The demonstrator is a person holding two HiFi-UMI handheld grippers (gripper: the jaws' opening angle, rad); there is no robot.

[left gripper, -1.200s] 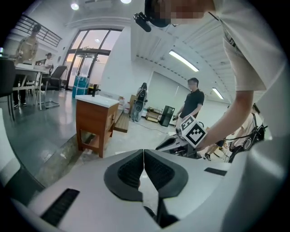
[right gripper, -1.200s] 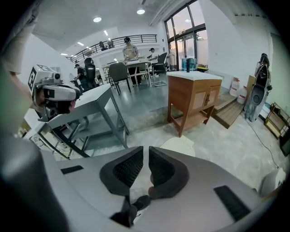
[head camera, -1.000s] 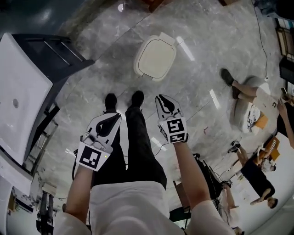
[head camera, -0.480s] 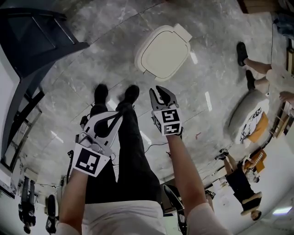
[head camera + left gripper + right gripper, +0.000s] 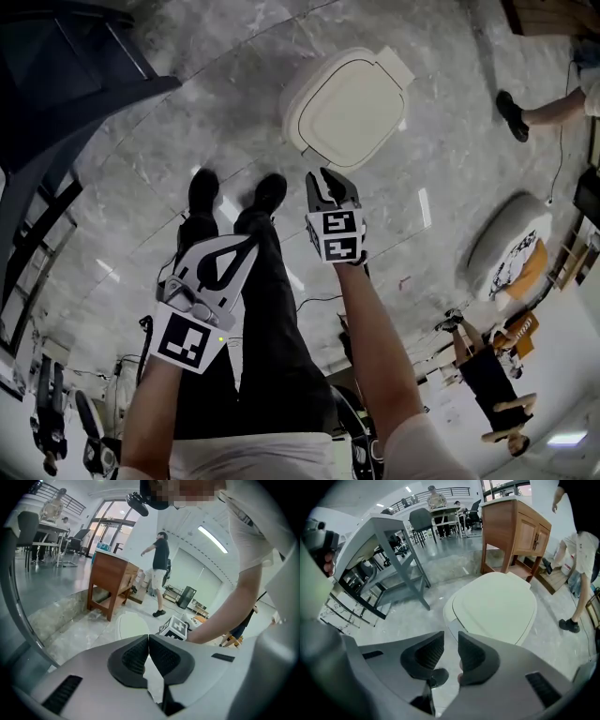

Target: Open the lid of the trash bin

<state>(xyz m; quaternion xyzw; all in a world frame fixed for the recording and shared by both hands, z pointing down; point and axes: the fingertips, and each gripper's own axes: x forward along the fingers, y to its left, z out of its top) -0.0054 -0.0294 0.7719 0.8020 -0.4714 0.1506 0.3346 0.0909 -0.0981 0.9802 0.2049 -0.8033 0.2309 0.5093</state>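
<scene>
The trash bin's lid (image 5: 349, 106) looks smooth matt plastic, the floor (image 5: 187, 141) glossy veined stone, the cabinet (image 5: 515, 531) wood.

Both arms stretched forward, tongs empty.
The left tongs (image 5: 249, 241) press together at their tips; the right tongs (image 5: 326, 174), ahead of the left tongs, stand narrowly apart.
</scene>
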